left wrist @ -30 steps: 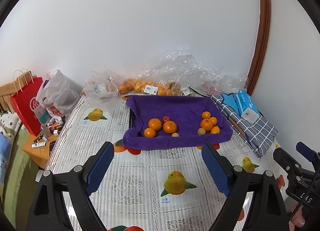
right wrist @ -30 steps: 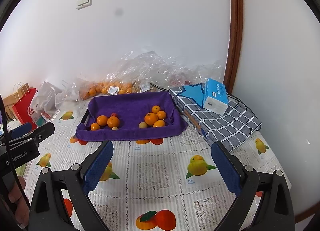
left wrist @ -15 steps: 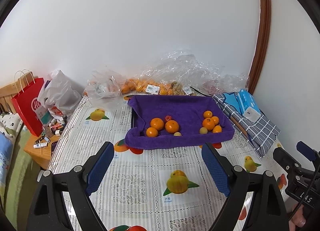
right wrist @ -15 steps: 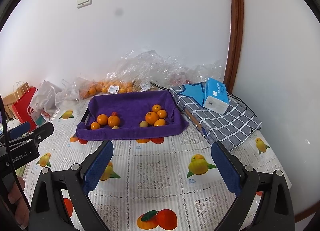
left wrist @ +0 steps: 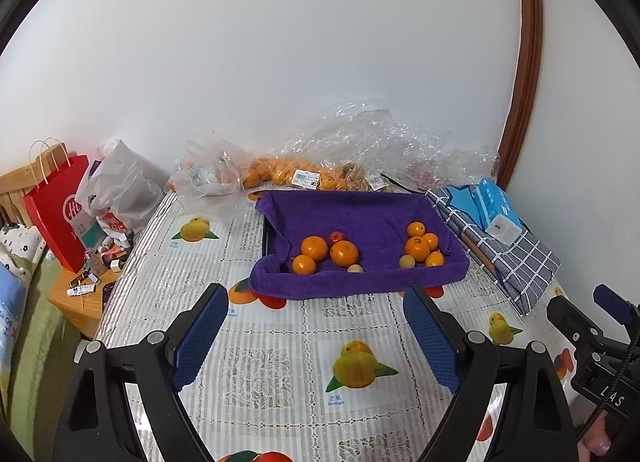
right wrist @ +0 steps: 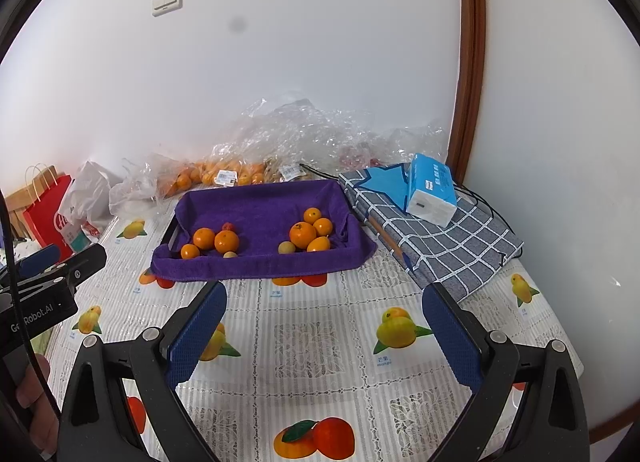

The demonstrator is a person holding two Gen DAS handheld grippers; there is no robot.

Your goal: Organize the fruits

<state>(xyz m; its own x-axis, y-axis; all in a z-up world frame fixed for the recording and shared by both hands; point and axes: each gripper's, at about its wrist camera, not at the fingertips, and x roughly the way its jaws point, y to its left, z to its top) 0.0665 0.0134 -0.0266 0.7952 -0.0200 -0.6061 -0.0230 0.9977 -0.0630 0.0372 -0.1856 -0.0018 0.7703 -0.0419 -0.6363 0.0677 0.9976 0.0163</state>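
Hovering over the desk (left wrist: 280, 374), your left tool (left wrist: 316, 338) and right tool (right wrist: 324, 338) stand spread and empty; oranges (left wrist: 344, 253) sit at twelve o'clock.

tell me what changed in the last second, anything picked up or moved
Nothing visibly changed. The left gripper and right gripper hang over the table with jaws open and empty, and the oranges lie untouched in the purple towel tray.

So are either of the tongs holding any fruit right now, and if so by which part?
Nothing is held. The left tongs and right tongs are both open over the tablecloth; all the fruit lies in the purple-lined tray.
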